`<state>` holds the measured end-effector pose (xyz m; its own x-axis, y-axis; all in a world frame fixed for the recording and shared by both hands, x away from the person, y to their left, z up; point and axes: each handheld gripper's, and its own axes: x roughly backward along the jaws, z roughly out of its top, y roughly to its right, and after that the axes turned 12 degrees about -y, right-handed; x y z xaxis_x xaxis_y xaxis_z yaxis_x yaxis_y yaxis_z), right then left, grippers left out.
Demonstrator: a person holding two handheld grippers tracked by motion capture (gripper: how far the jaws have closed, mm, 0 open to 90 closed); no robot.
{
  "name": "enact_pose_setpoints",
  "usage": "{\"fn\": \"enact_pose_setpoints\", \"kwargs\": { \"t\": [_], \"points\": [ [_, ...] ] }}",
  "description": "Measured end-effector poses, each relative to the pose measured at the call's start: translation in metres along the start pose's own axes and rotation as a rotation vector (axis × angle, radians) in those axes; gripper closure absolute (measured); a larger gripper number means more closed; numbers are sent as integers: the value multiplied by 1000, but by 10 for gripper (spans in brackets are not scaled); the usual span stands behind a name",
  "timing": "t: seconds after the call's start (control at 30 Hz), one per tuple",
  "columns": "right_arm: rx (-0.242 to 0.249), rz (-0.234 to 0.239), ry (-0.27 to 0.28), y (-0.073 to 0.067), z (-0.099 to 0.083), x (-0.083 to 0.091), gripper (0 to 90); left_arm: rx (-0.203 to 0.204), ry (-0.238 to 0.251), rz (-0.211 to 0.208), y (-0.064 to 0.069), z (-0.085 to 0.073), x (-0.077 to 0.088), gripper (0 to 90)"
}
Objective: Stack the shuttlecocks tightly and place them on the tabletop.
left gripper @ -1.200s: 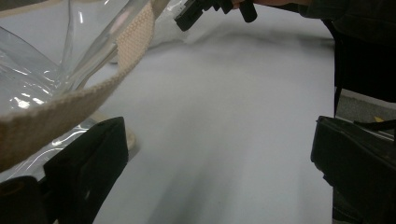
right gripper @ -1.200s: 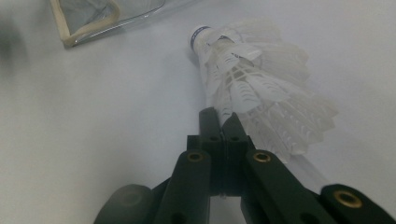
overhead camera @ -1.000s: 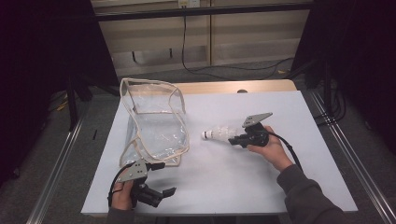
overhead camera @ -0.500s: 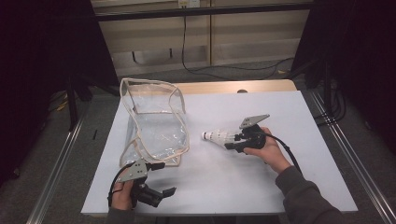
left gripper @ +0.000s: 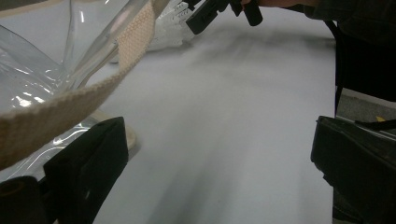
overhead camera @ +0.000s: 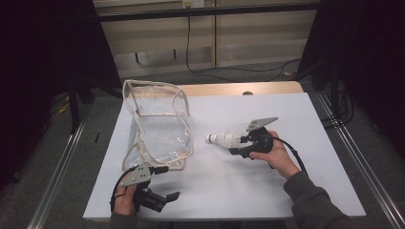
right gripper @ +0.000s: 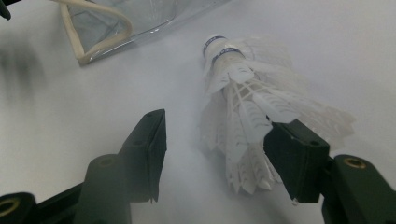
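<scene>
A white feather shuttlecock [overhead camera: 223,139] [right gripper: 243,107] lies on its side on the white table [overhead camera: 267,191], cork end pointing toward the bag. My right gripper [overhead camera: 237,145] [right gripper: 219,144] is open around its feather skirt. Its jaws have just been opening; the skirt lies against one jaw, well apart from the other. A clear plastic bag [overhead camera: 157,129] [left gripper: 56,112] with beige webbing trim lies at the left. My left gripper [overhead camera: 167,182] [left gripper: 219,154] stands open at the bag's near corner, with nothing between its jaws. The left gripper view also shows the shuttlecock [left gripper: 170,23] and right gripper [left gripper: 205,14] far off.
The table's front edge runs just below my left hand [overhead camera: 125,200]. A wooden strip [overhead camera: 239,88] lines the table's far edge. Metal rails [overhead camera: 351,157] flank both sides, and cables [overhead camera: 200,67] lie on the floor beyond.
My right gripper's jaws have spread apart from a tight grip on the shuttlecock, which now rests on the table. Neither hand has shifted.
</scene>
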<state>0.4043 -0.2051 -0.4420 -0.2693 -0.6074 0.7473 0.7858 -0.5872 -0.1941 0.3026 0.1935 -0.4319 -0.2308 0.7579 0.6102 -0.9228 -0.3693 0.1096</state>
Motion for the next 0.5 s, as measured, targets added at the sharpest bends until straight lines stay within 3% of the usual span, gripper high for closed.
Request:
{"fn": "enact_pose_setpoints", "kwargs": {
  "t": [0.33,0.5],
  "points": [
    [-65,-16,19,-1,6,-10,320,0,2,0,0,0,1,41],
    [-66,-37,10,-4,8,-15,272,1,7,0,0,0,1,41]
  ]
}}
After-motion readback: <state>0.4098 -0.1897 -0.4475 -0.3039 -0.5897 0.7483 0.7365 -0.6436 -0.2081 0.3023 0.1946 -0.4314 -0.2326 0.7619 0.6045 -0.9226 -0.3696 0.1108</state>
